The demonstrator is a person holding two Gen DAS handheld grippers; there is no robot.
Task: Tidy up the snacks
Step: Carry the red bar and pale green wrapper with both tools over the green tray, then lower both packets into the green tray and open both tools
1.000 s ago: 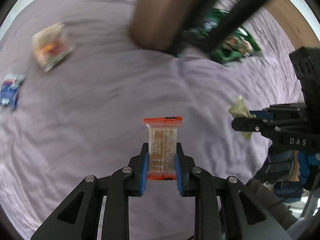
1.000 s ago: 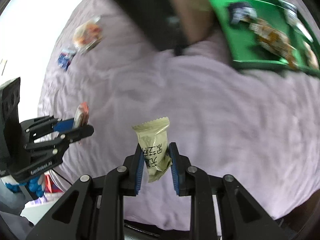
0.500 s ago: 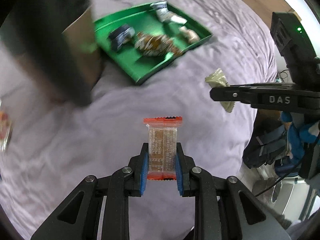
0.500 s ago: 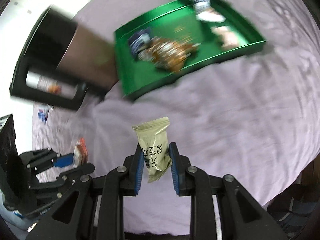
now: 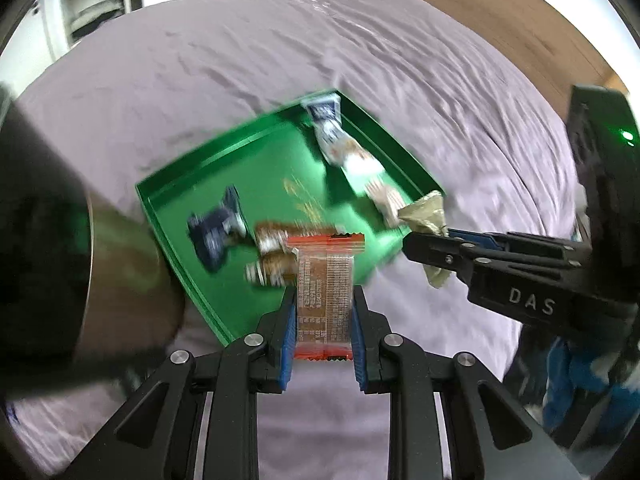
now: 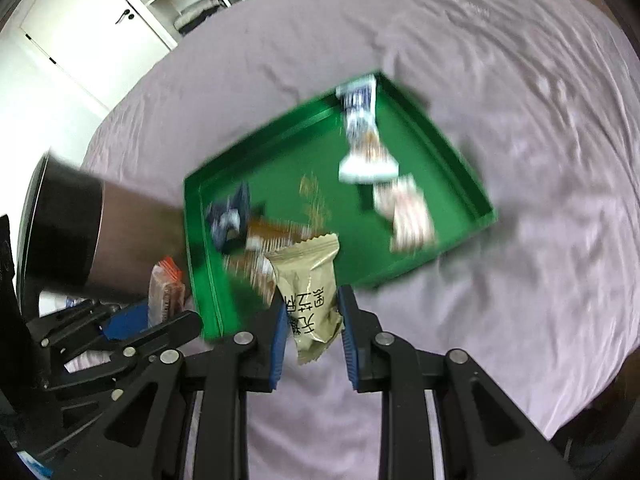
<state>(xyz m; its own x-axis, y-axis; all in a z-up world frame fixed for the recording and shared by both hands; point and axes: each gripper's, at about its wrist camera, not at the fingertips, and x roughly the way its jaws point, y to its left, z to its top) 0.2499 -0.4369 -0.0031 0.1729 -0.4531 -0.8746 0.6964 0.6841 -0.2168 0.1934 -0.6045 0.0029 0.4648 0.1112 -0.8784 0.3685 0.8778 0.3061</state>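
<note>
My left gripper (image 5: pixel 323 316) is shut on an orange-edged clear snack packet (image 5: pixel 325 292), held upright above the near edge of a green tray (image 5: pixel 176 216). My right gripper (image 6: pixel 312 320) is shut on an olive-green snack packet (image 6: pixel 310 292) with dark characters, just short of the tray's (image 6: pixel 460 152) near edge. The right gripper (image 5: pixel 424 240) with its olive packet (image 5: pixel 426 212) shows at the right of the left wrist view. The left gripper (image 6: pixel 160 320) with the orange packet (image 6: pixel 164 292) shows at lower left of the right wrist view. The tray holds several blurred wrapped snacks.
The tray lies on a wrinkled lilac sheet (image 5: pixel 400 60) covering a bed. A brown and black box (image 5: pixel 60 260) stands against the tray's left side, also in the right wrist view (image 6: pixel 100 232). White wardrobe doors (image 6: pixel 80 32) stand beyond the bed.
Both grippers have swung toward the green tray, which now fills the middle of both views and is closer. Each still holds its packet.
</note>
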